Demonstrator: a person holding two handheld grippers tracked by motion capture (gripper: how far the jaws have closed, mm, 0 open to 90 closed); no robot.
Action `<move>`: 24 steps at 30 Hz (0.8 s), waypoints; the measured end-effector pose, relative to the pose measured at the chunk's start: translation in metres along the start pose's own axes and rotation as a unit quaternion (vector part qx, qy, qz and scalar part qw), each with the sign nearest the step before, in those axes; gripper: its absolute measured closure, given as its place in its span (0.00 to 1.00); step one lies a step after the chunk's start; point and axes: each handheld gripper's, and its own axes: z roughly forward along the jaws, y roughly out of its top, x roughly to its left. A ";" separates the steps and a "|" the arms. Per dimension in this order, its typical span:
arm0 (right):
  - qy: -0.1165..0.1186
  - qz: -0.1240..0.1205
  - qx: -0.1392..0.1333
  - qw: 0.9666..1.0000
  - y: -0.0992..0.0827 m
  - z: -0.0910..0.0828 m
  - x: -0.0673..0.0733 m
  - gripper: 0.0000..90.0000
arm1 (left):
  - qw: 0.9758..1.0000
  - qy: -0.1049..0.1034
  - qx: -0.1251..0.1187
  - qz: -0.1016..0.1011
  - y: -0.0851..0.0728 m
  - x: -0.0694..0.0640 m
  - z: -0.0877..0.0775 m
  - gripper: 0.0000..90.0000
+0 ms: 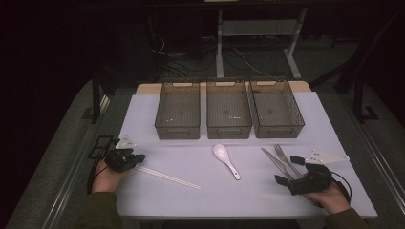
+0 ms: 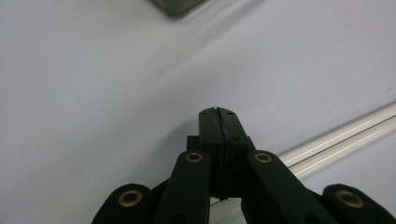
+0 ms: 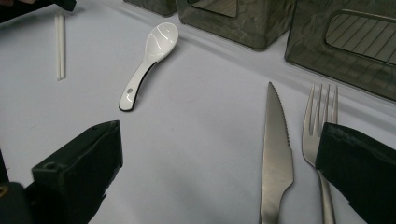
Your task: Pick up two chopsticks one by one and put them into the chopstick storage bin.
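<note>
The left gripper [image 1: 139, 158] is seen near the table's [image 1: 200, 200] left edge, jaws pressed together on the near end of the white plastic chopsticks [image 1: 169, 177]. Near the right edge, the right gripper [image 3: 219, 163] is held wide open over the steel knife [image 3: 275, 158] and steel fork [image 3: 317, 135].

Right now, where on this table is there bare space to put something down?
The widest bare patch lies between the chopsticks and the white spoon, running to the near table edge. A narrower strip separates the spoon from the knife. It is crowded at the right, where knife, fork and right gripper bunch, and along the three bins.
</note>
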 end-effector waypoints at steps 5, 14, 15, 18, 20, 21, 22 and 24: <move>0.001 0.001 0.002 1.000 0.000 0.000 0.000 0.01 | 0.999 -0.023 -0.026 0.018 0.013 -0.012 -0.002 0.92; 0.001 0.001 -0.001 1.000 0.000 0.000 0.000 0.01 | 0.987 -0.119 -0.074 0.076 0.050 -0.063 0.007 0.73; 0.001 0.001 -0.001 1.000 0.000 0.000 0.000 0.01 | 0.985 -0.132 -0.078 0.080 0.053 -0.070 0.009 0.73; 0.001 0.001 -0.001 1.000 0.000 0.000 0.000 0.01 | 0.978 -0.167 -0.084 0.098 0.060 -0.087 0.013 0.70; 0.001 0.001 -0.002 1.000 0.000 0.000 0.000 0.01 | 0.973 -0.187 -0.084 0.109 0.063 -0.099 0.017 0.69; 0.001 0.000 -0.001 1.000 0.000 0.000 0.000 0.01 | 0.971 -0.196 -0.083 0.113 0.064 -0.104 0.019 0.69; 0.001 0.001 -0.001 1.000 0.000 0.000 0.000 0.01 | 0.968 -0.207 -0.080 0.118 0.065 -0.110 0.022 0.69; 0.001 0.001 -0.001 1.000 0.000 0.000 0.000 0.01 | 0.963 -0.224 -0.070 0.129 0.066 -0.120 0.028 0.70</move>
